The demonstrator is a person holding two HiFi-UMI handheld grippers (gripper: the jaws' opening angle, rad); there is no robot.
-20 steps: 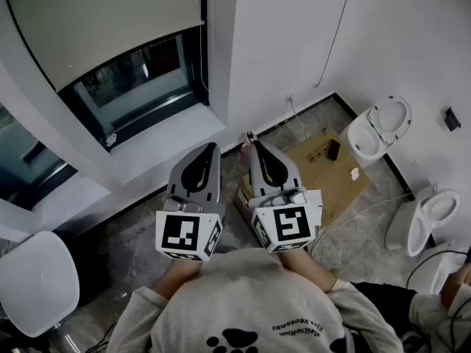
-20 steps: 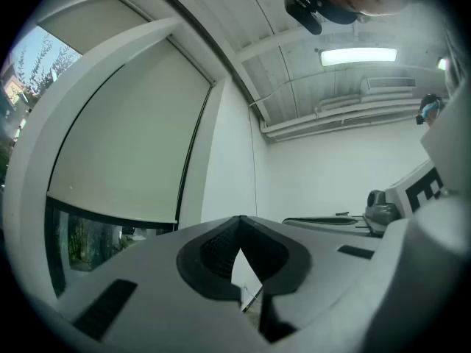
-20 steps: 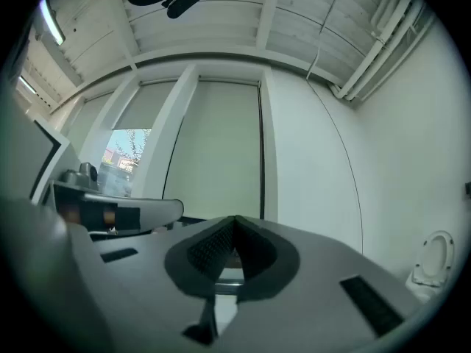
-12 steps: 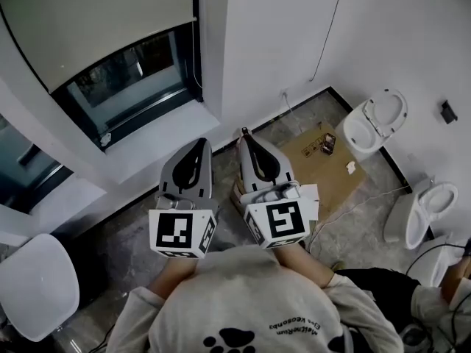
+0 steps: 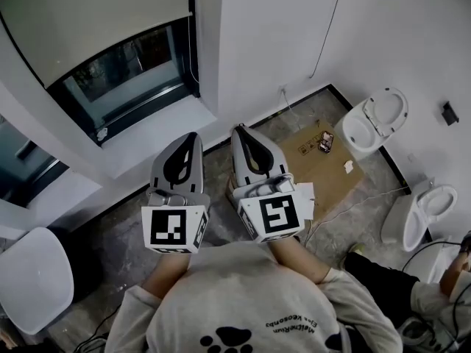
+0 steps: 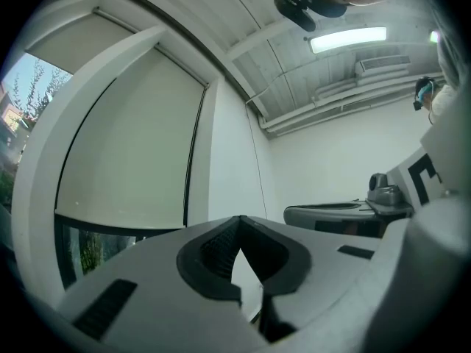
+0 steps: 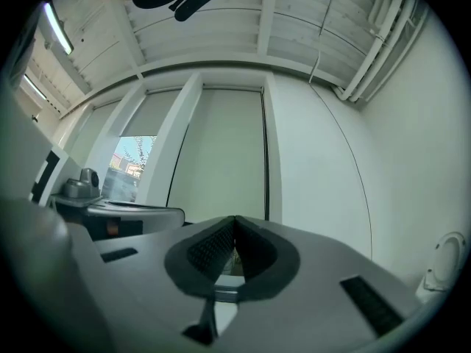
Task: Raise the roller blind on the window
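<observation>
The cream roller blind [image 5: 96, 13] covers the upper part of the window at the top left, with dark glass [image 5: 125, 79] showing below its bottom bar. A thin cord [image 5: 190, 50] hangs along the window's right frame. My left gripper [image 5: 193, 134] and right gripper [image 5: 239, 129] are held side by side in front of the person's chest. Both are shut with nothing between the jaws, and both are well short of the window. The blind [image 6: 125, 145] and its cord [image 6: 193, 160] show beyond the left gripper [image 6: 239, 219]. The right gripper [image 7: 235, 219] faces the blind [image 7: 221, 153] and cord [image 7: 263, 153].
A white sill [image 5: 147, 134] runs under the window. On the floor to the right lie a flat cardboard sheet [image 5: 324, 160] and two white toilets [image 5: 375, 123] [image 5: 423, 212]. A white rounded object [image 5: 33, 278] stands at the lower left. A cable [image 5: 327, 28] runs down the wall.
In the head view both grippers have drifted a little left, still side by side and shut. The window and floor objects have shifted slightly as the view moved.
</observation>
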